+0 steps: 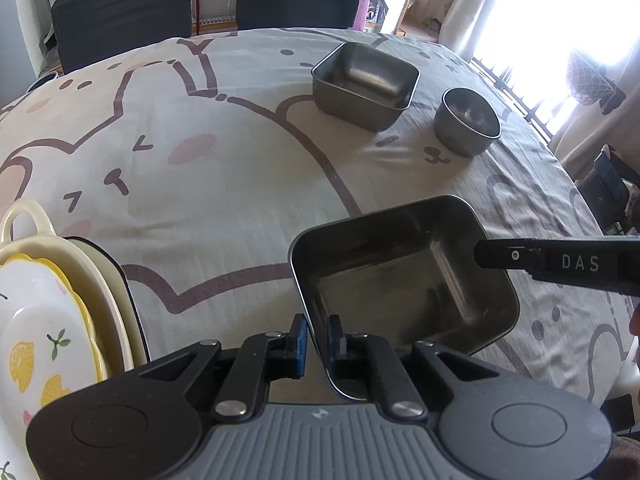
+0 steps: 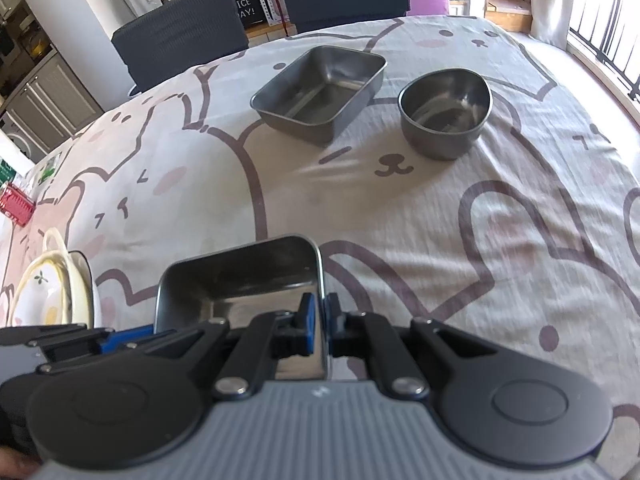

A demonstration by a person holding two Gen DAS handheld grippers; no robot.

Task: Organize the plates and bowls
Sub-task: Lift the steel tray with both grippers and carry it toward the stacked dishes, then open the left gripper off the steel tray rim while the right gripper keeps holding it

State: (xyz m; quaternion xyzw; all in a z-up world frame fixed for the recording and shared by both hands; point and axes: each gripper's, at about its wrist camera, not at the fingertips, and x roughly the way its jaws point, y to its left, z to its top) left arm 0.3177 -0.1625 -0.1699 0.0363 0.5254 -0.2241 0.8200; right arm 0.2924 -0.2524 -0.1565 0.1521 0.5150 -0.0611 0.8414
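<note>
cartoon tablecloth (image 2: 400, 208), dark chairs (image 1: 120, 12), perhaps kitchen behind.

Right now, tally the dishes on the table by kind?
Metal rectangular trays: 2, the near tray pinched by both grippers (left gripper, right gripper), the far tray free.
Metal round bowl: 1
Ceramic dishes in the stack: at least 2; exact count unclear.
Total: at least 5
</note>
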